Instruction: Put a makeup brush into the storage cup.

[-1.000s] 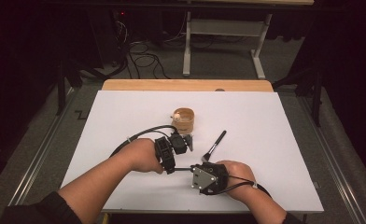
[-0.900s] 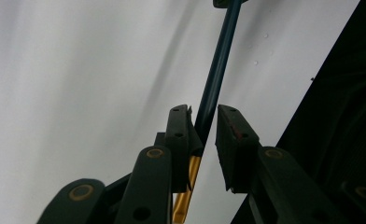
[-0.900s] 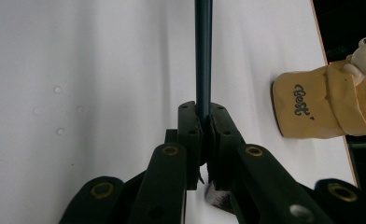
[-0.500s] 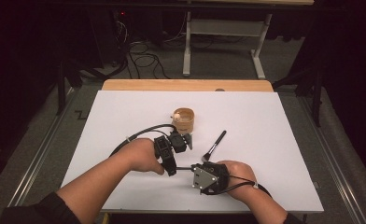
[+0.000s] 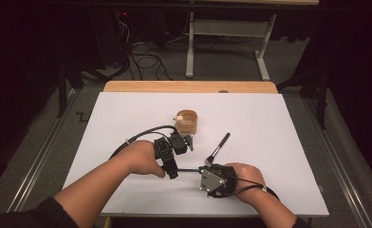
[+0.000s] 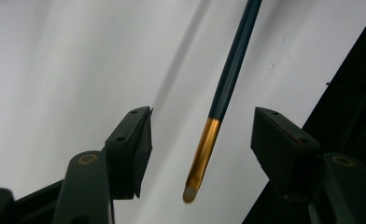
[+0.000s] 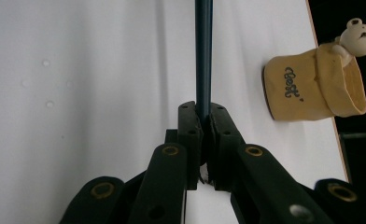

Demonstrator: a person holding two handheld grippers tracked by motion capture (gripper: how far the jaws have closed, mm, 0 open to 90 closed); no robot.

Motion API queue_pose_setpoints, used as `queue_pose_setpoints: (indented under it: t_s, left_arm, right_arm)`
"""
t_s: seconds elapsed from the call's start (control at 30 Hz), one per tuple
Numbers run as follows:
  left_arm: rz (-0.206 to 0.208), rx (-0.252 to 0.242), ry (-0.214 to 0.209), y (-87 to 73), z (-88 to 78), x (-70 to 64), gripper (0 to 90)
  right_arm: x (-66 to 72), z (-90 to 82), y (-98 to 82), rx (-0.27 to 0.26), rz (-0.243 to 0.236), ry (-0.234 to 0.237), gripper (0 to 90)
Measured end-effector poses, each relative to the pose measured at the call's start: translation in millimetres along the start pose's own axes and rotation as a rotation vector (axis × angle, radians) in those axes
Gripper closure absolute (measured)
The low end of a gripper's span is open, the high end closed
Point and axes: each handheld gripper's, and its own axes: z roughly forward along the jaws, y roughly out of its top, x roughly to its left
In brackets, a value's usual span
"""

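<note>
My right gripper (image 7: 203,112) is shut on the dark teal handle of a thin brush (image 7: 203,51), which runs straight away from it over the white board. The brush's gold ferrule and pale tip (image 6: 204,149) hang between the jaws of my left gripper (image 6: 202,119). Those jaws have just been opening and stand apart, with neither pad touching the brush. In the high view the left gripper (image 5: 172,168) and right gripper (image 5: 201,170) face each other near the board's front, with the thin brush (image 5: 189,170) spanning the gap.
A tan cup with a small bear figure (image 5: 186,121) stands just behind the left hand and sits at the right in the right gripper view (image 7: 312,86). A black-handled makeup brush (image 5: 220,145) lies on the white board (image 5: 279,142) beyond the right hand.
</note>
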Motion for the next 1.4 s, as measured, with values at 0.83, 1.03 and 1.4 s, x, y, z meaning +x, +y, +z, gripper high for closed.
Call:
queue_pose_setpoints:
  t_s: [0.83, 1.03, 1.4]
  left_arm:
    - [-0.129, -0.126, 0.039, -41.4, 17.9, 26.8, 40.0]
    - [-0.178, -0.196, 0.06, -53.8, 26.6, 32.6, 40.1]
    - [-0.255, -0.366, 0.1, -75.4, 39.3, 38.7, 39.8]
  right_arm:
    - [0.3, -11.5, -44.4, 0.043, 0.138, -0.051, 86.6]
    - [1.5, -12.3, -54.8, 0.051, 0.205, -0.058, 86.6]
    - [1.3, -15.2, -62.7, 0.034, 0.279, -0.078, 86.6]
